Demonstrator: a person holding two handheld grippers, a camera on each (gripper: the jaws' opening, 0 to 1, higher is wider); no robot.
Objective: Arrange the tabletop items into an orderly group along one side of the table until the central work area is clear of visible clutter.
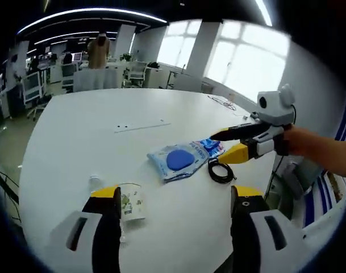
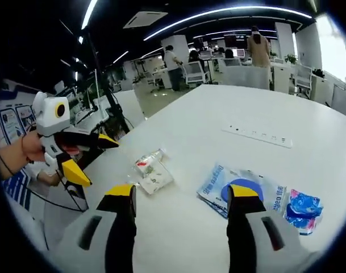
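Left gripper view: a large blue-and-white packet [image 1: 178, 160] lay flat near the middle of the white table [image 1: 93, 131], with a smaller blue packet [image 1: 211, 147] touching its far corner and a coiled black cable [image 1: 221, 170] just beside it. A small printed paper cup [image 1: 130, 201] stood close to the left gripper's [image 1: 175, 199] near jaw; the base of the cup was partly cut off by that jaw, and a small clear item behind it was too faint to identify. The left gripper's jaws stood wide apart and held nothing. The right gripper [image 1: 229, 143] entered from the right, a hand [image 1: 315, 147] behind it, jaws spread above the small packet; contact could not be determined.

Right gripper view: the large packet [image 2: 241, 190] lay between the spread, empty jaws of the right gripper [image 2: 181, 196], partly hidden by one jaw. The small packet [image 2: 302, 209] lay beside it; the cup [image 2: 157, 181] and a clear bottle [image 2: 148, 162] lay on their sides, touching. The left gripper [image 2: 93, 159] appeared at the table edge, jaws parted. A power strip [image 2: 258, 135] was set flush into the table.
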